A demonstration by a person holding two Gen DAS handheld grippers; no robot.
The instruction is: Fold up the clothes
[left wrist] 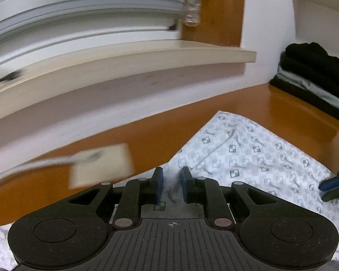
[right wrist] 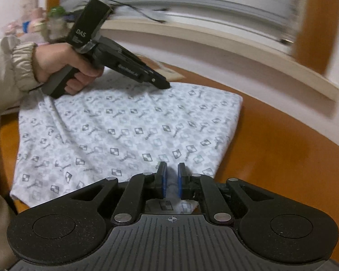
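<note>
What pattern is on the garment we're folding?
The garment is white with a faint grey check and small dark checkered squares; clearest in the right wrist view.

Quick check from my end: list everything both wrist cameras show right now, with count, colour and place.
garment: one, white with grey check print, spread on the table
table: one, glossy orange-brown
folded pile: one, black and grey, far right corner
card: one, cream, blurred, left of the garment
sill: one, cream, above the table
hand: one, beige sleeve, holds the left tool
left claw: black with blue pads, fabric pinched
right claw: same, fabric pinched at the near edge
</note>
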